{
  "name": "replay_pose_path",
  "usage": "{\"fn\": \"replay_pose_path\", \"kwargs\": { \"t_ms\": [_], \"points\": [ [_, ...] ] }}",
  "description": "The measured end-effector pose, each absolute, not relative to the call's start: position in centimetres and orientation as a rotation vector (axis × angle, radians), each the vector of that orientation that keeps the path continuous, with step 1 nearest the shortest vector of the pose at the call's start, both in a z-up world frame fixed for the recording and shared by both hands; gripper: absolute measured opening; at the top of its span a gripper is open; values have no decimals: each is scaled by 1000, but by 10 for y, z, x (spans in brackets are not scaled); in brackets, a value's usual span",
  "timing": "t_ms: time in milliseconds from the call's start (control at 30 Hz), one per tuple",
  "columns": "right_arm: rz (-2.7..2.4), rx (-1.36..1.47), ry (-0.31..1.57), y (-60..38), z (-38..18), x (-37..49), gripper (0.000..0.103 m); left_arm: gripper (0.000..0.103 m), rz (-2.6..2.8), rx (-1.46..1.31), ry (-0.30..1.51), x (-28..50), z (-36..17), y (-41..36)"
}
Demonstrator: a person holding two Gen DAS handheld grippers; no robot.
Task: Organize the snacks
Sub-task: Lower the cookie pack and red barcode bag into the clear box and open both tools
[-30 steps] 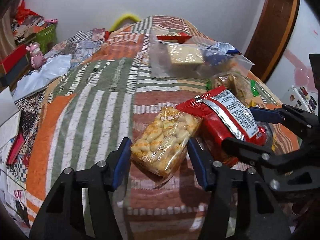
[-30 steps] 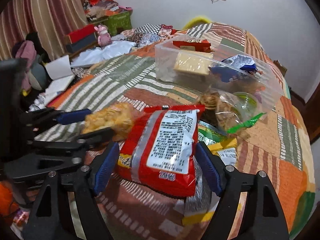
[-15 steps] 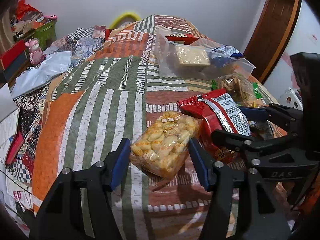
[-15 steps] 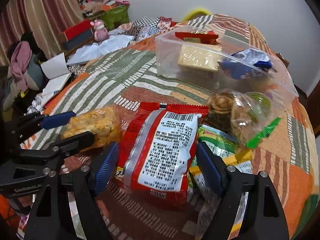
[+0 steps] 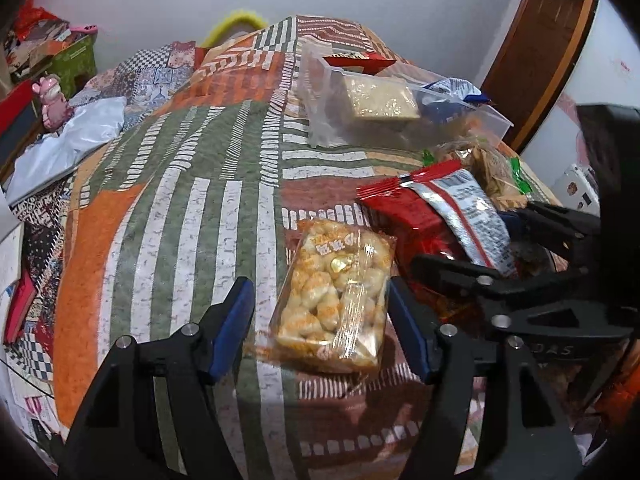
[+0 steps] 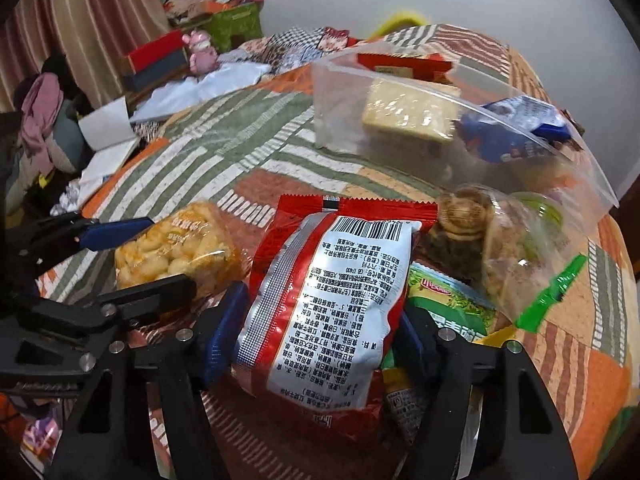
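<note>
Item: pick-up stage of the snack sort, both claws at the near edge of the bed.

Nearest, left: we have the left claw (image 5: 320, 320) straddling the clear packet of puffed snacks (image 5: 336, 316), which lies flat on the patchwork quilt (image 5: 180, 208). Its jaws are opening; the right pad (image 5: 404, 328) looks to be touching or just beside the packet's edge, the left pad (image 5: 232, 320) stands apart from it. We judge this packet not gripped.

Nearest, right: we have the right claw (image 6: 320, 328) around the red noodle-style packet (image 6: 328, 312), back label up. Its jaws are closing and both blue pads press into the packet's sides, so we count it clamped. The packet rests on other wrappers: a green packet (image 6: 448, 304) and a yellow one (image 6: 400, 396) beneath it.

Middle: a clear bag of round biscuits with a green tie (image 6: 516, 248), just beyond the red packet.

Far: the clear plastic bin (image 6: 332, 112), holding a pale cracker block (image 6: 408, 112), a blue packet (image 6: 516, 136) and a red packet (image 6: 400, 66) at its back.

Step in hand, in our judgement: securing the red packet for transfer to the bin. Next move calls for a clean lift clear of the wrappers underneath, then a carry over the biscuit bag to the bin's open top. The puffed packet still needs a proper close before it can follow.
</note>
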State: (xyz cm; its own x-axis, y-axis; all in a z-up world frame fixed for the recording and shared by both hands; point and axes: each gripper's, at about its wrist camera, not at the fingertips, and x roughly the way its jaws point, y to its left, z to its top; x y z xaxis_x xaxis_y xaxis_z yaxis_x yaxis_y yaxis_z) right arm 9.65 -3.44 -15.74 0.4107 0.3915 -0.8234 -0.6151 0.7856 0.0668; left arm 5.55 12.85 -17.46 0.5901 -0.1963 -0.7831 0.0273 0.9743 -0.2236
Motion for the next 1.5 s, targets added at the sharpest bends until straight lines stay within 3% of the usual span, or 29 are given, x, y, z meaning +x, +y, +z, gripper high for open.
{"fn": "replay_pose_path", "kwargs": {
  "t_ms": [233, 733, 1133, 1500],
  "points": [
    [664, -217, 909, -47, -138, 90, 65, 47, -129, -191, 925, 65, -175, 120],
    [624, -130, 726, -99, -70, 118, 65, 46, -69, -173, 800, 71, -111, 96],
    [571, -94, 661, -131, -53, 168, 65, 46, -87, -174, 727, 135, -59, 63],
    [536, -83, 692, -135, -69, 228, 65, 46, -107, -174, 777, 215, -76, 47]
  ]
}}
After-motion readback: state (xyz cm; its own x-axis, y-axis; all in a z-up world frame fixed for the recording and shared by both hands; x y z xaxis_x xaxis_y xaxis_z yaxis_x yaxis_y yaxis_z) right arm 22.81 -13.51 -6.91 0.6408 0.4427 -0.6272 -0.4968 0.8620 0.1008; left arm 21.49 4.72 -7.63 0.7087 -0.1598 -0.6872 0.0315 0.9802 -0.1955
